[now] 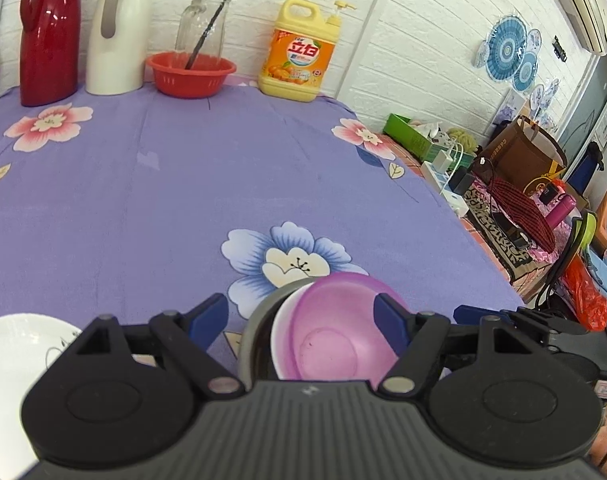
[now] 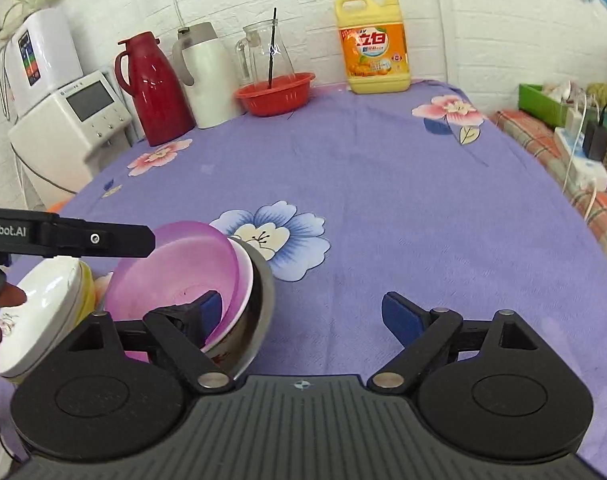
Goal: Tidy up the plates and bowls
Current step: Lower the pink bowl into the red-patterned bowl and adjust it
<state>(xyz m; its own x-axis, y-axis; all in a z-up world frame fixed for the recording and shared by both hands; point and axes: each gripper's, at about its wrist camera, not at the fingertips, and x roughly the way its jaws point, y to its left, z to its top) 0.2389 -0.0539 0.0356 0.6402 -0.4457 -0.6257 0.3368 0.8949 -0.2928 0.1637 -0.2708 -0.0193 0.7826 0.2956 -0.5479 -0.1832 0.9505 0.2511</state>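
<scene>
From the left wrist view, my left tongs stand spread, blue pads either side of a translucent pink plastic bowl without pressing it. That bowl is nested in a white bowl, which sits in a grey metal bowl, the whole stack tilted on the purple floral tabletop at the near edge. A white ceramic plate lies near left. Far off along the wall are a red plastic basin and a yellow detergent jug.

From the right wrist view, my right tongs are also spread; the left pad sits inside the pink bowl's mouth, the right pad over bare cloth, nothing pinched. The stack leans left toward the white plate, which rests on a yellow dish. The black arm of the left tongs crosses above the bowls, and a fingertip touches the plate rim.

I judge the step is settling the nested bowls upright. To do it well, I would bring the right pads across the stacked rims, pinch all the rims together rather than the pink one alone, and lower the stack flat, keeping it clear of the plate.
</scene>
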